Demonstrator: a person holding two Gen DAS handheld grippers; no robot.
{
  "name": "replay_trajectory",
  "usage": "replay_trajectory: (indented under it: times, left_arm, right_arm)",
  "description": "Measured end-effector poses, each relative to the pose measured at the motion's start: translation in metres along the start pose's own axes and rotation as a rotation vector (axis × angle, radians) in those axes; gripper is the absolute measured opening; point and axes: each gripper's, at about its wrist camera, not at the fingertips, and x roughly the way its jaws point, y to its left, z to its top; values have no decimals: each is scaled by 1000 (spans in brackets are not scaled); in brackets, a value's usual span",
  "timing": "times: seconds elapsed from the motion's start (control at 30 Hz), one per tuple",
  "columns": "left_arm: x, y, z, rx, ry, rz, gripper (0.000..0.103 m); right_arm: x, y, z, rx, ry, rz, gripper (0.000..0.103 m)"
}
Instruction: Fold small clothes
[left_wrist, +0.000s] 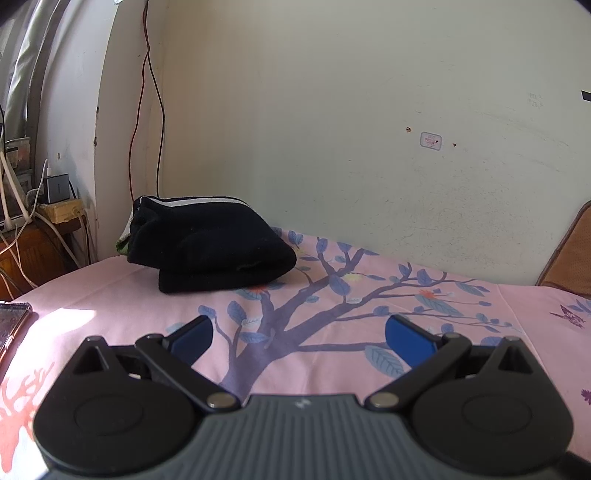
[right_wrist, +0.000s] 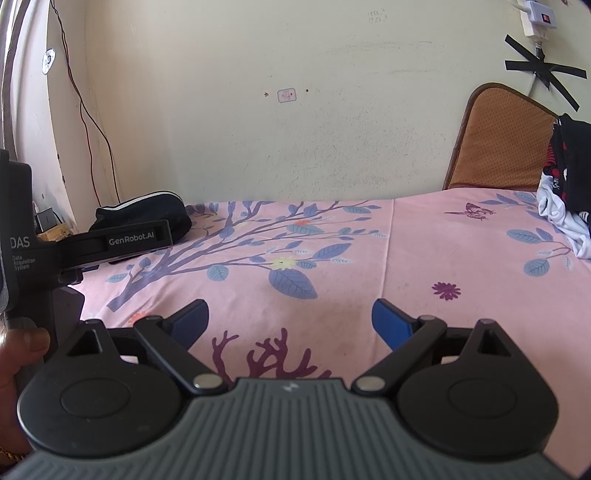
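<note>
Left claw (left_wrist: 299, 334) spread wide, nothing btwn the blue fingers (left_wrist: 404, 338), hovering over the pink bedsheet (left_wrist: 369, 295). Right claw (right_wrist: 290, 319) same: wide apart, gripping nothing, above the sheet. Folded black garment (left_wrist: 210, 251) sits on the bed at the far left corner by the wall; unfolded clothes pile (right_wrist: 565, 192) at the bed's right edge, well apart from both claws.
</note>
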Motion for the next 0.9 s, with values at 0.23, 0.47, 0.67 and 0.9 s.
replay_trajectory:
  times: [0.23,0.47,0.67,0.9]
  left_arm:
    - [0,1,1,-1,2,-4,103]
    - [-4,-6,-1,35,-21,-12,103]
    - [-5,-6,-1,36,-22,-12,103]
    - [-5,-5,0,28,-18,-15,103]
  right_arm:
    - [0,0,0,1,1,-1,97]
    - [-1,0,-1,3,-3,-6,97]
    - [-2,-1,-1,5,-5,-2,97]
    - [-2,-1,-1,6,-5,-3,97]
